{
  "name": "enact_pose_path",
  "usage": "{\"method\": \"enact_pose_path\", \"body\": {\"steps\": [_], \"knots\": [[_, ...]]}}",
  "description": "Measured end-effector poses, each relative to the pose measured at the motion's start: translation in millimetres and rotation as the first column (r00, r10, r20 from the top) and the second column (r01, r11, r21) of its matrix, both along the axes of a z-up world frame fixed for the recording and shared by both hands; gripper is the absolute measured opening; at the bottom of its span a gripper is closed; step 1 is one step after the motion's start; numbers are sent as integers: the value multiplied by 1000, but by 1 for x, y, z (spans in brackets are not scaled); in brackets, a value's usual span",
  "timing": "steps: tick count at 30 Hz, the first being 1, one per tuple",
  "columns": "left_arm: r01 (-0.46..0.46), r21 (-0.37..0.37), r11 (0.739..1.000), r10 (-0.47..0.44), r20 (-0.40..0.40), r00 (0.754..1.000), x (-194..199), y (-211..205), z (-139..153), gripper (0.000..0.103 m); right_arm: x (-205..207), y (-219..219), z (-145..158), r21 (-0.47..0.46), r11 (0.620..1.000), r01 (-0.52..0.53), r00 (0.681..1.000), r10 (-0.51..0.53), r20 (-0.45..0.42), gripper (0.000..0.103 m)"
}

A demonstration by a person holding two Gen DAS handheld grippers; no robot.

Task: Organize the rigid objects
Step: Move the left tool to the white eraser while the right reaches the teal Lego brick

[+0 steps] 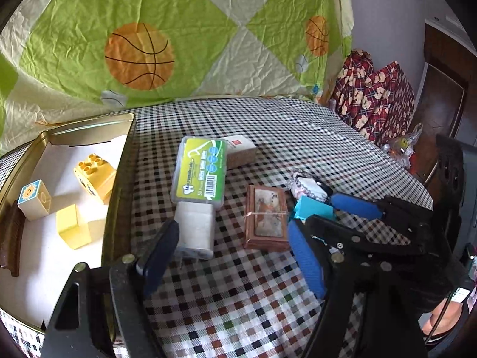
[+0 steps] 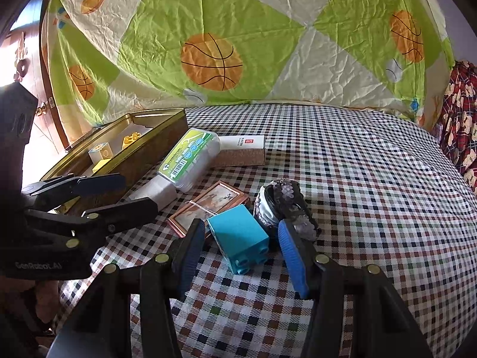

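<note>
Two grippers worked over a checked tablecloth (image 2: 342,164). The right gripper (image 2: 238,253) straddled a teal block (image 2: 238,232), jaws partly apart; the left pad looked just against it, the right pad showed a gap, so a firm grip could not be told. A dark lace roll (image 2: 283,205) sat just beyond the right finger. A framed picture (image 2: 208,203) lay ahead-left. The left gripper (image 1: 232,256) stood open, holding nothing; a white box (image 1: 195,232) lay just ahead of its left finger, a floss-pick case (image 1: 199,173) resting on it. Further left, a gold tin (image 1: 122,161) held yellow blocks (image 1: 95,176) and a sun-face cube (image 1: 32,200).
</note>
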State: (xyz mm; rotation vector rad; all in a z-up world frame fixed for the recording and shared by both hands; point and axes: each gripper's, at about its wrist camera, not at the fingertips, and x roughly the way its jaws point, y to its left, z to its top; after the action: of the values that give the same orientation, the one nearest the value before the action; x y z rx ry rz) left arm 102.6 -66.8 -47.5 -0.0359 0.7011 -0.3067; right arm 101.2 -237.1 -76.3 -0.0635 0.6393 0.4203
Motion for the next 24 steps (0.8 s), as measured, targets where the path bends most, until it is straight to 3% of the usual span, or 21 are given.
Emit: {"method": "enact_pose_path", "body": {"steps": [4,13,20,24], "knots": [[-9,38,999,9,1,1000,6,-2,-3,77,1,0,0,3,1000,4,1000,-4,0,54],[28,-110,994,-30,-12,999,18,18,0,78,-1,-3,0,15,1000,14,1000,-15,9,54],[24,-9,1000,-24,-11,1000,21,5,-5,81,-3,-3,0,9,1000,20,1000,-20,19,54],[18,115,993,-14,-37,999,24,-7,-11,81,-1,-1,-1,1,1000,15,1000,-15,7,54]]}}
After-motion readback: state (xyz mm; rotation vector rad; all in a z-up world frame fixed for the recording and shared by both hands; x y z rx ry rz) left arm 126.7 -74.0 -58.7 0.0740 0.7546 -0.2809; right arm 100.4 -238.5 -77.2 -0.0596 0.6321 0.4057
